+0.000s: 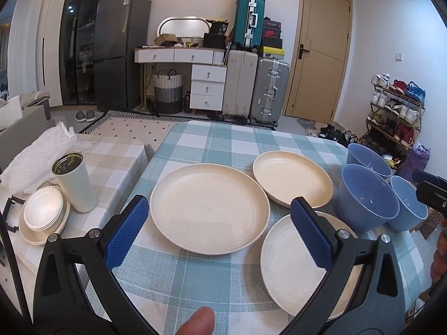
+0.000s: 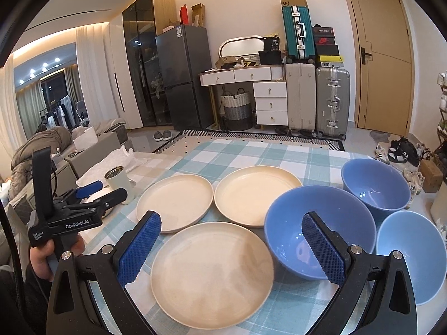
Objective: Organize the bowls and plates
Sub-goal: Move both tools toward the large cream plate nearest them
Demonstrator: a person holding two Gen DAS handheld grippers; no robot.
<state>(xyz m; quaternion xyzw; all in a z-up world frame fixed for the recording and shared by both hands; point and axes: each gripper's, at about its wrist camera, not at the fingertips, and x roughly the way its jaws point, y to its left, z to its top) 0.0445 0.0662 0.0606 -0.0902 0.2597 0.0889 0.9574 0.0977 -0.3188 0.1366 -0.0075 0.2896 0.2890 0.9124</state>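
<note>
Left wrist view shows the left gripper (image 1: 218, 223) held wide apart over the table (image 1: 195, 139), holding nothing. Three cream plates lie flat and side by side: a big plate (image 1: 209, 206), a far plate (image 1: 293, 177) and a near plate (image 1: 296, 265). Three blue bowls (image 1: 368, 195) stand together on the right, touching. Nothing is stacked yet, so I think the job is just starting. Over the near plate and the closest bowl (image 2: 318, 231), the right gripper (image 2: 232, 240) is wide apart and empty too.
</note>
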